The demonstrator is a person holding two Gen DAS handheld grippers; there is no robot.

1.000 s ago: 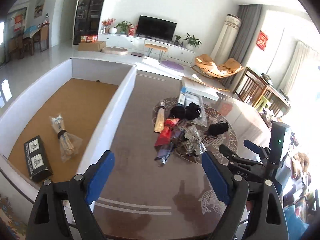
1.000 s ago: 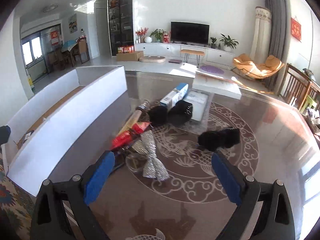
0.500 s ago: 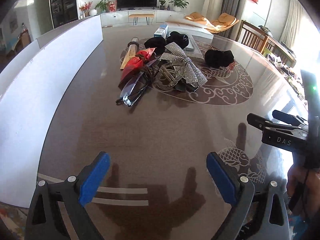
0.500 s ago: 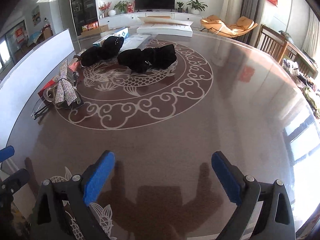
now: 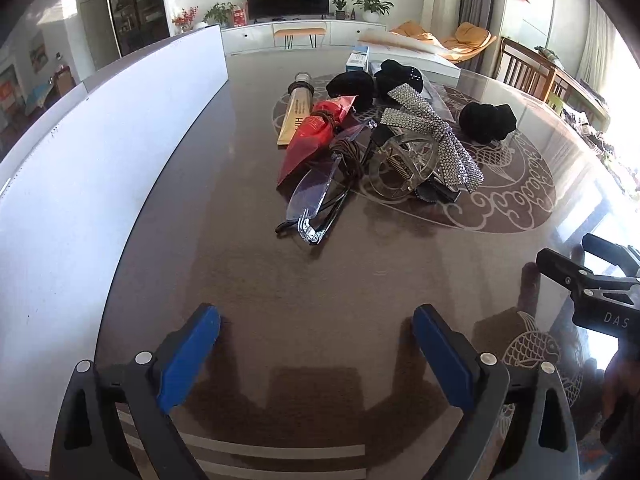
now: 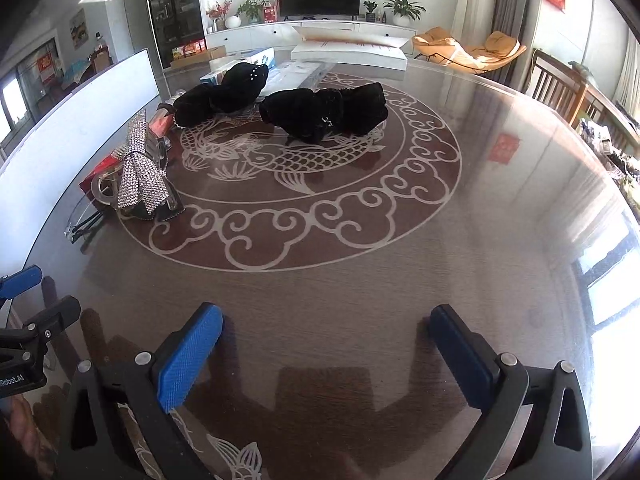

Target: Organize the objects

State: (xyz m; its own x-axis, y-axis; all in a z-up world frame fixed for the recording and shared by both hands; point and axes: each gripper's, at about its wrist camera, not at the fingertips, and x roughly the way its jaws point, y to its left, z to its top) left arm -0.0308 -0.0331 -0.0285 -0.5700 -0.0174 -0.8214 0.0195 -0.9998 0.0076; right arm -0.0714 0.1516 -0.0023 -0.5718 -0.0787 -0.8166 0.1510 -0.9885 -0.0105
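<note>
A pile lies on the brown table [image 5: 240,280]: folded glasses [image 5: 316,196], a red packet [image 5: 316,132], a gold tube [image 5: 296,116], a clear hair claw [image 5: 404,164] and a rhinestone bow [image 5: 432,136]. Black fabric pieces [image 5: 486,120] lie behind it. My left gripper [image 5: 316,318] hovers open over bare table, short of the glasses. My right gripper [image 6: 326,316] is wide, its jaws still opening, with nothing between them. It is well short of the black fabric bundle [image 6: 324,114] and right of the bow [image 6: 142,168].
A tall white box wall [image 5: 100,140] runs along the table's left side. A blue-and-white carton [image 5: 358,60] and a flat white box [image 6: 348,48] lie at the far edge. Wooden chairs [image 6: 560,84] stand at the right. Each gripper shows at the other view's edge.
Both grippers have dropped toward the table and tipped downward. The pile now fills more of the left view, and the box's inside is out of sight. The right jaws stand slightly wider.
</note>
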